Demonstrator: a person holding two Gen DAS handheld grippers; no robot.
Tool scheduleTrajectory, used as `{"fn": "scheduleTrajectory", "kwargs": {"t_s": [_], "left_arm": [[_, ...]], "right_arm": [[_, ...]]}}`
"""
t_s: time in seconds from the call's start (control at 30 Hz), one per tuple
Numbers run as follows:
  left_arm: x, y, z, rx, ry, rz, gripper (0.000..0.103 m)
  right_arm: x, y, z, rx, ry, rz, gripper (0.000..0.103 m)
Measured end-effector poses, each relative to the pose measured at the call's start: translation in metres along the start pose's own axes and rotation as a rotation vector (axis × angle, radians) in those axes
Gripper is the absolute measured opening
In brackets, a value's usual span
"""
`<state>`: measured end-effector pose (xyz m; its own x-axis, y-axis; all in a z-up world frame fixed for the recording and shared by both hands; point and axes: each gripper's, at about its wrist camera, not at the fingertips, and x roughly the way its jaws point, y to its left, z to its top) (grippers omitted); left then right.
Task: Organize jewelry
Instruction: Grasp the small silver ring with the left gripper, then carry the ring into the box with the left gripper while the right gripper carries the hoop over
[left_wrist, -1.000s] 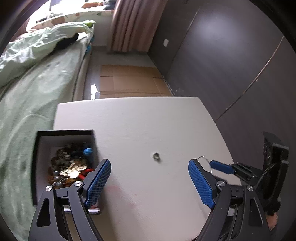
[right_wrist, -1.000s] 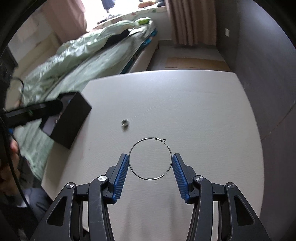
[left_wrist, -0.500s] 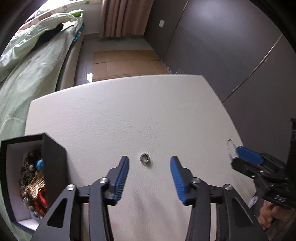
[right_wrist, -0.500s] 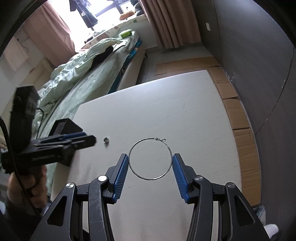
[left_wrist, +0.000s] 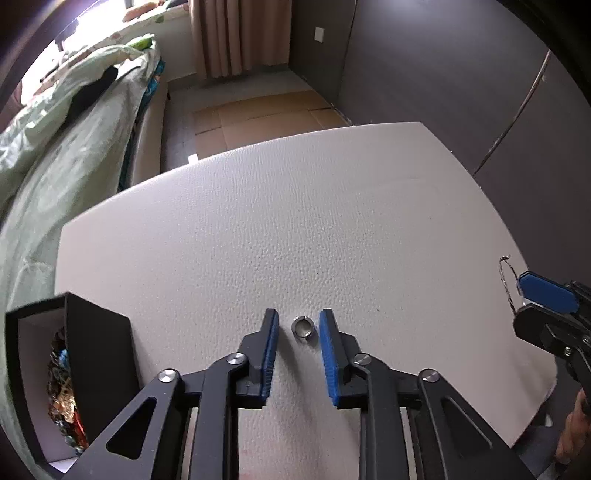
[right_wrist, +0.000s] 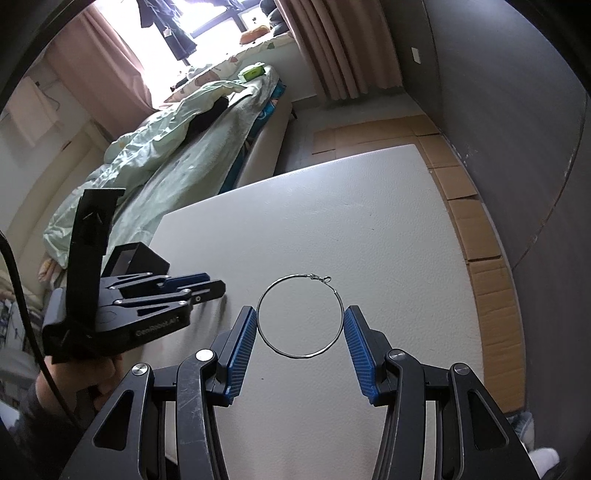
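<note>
Right now the small silver ring (left_wrist: 303, 328) lies flat on the white textured table (left_wrist: 295, 221), sitting btwn the blue pads of the left gripper (left_wrist: 298, 326); jaws are narrowed around it but not touching yet, a sliver of gap each side, prob. so the ring stays centred for a pinch. The black jewelry box (left_wrist: 70, 369) stands open just to the left w/ a jumble of beads inside, near enough for a short carry, which looks like the reason for its spot. The right gripper (right_wrist: 299, 328) holds the big wire hoop earring (right_wrist: 299, 315) across its width, pads pressing its left & right edges, hoop above the table, apparently waiting its turn.
</note>
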<state>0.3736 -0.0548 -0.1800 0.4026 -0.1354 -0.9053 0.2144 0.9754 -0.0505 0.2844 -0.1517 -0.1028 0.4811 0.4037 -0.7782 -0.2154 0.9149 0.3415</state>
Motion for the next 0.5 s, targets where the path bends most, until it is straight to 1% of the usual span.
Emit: {"fn": "scheduleTrajectory", "kwargs": {"t_s": [0.03, 0.07, 0.2, 0.5], "left_arm": [[0.000, -0.001, 0.000, 0.010, 0.000, 0.013, 0.013], [0.000, -0.002, 0.000, 0.014, 0.000, 0.010, 0.013], [-0.003, 0.007, 0.001, -0.014, 0.006, -0.029, 0.013], [-0.046, 0.015, 0.004, -0.017, -0.063, -0.039, 0.013]], "right_arm": [[0.000, 0.002, 0.000, -0.002, -0.001, 0.002, 0.049], [0.001, 0.003, 0.001, -0.005, -0.002, 0.004, 0.049], [0.002, 0.006, 0.001, -0.008, -0.001, 0.003, 0.050], [-0.002, 0.011, 0.001, -0.008, -0.024, 0.019, 0.050]]}}
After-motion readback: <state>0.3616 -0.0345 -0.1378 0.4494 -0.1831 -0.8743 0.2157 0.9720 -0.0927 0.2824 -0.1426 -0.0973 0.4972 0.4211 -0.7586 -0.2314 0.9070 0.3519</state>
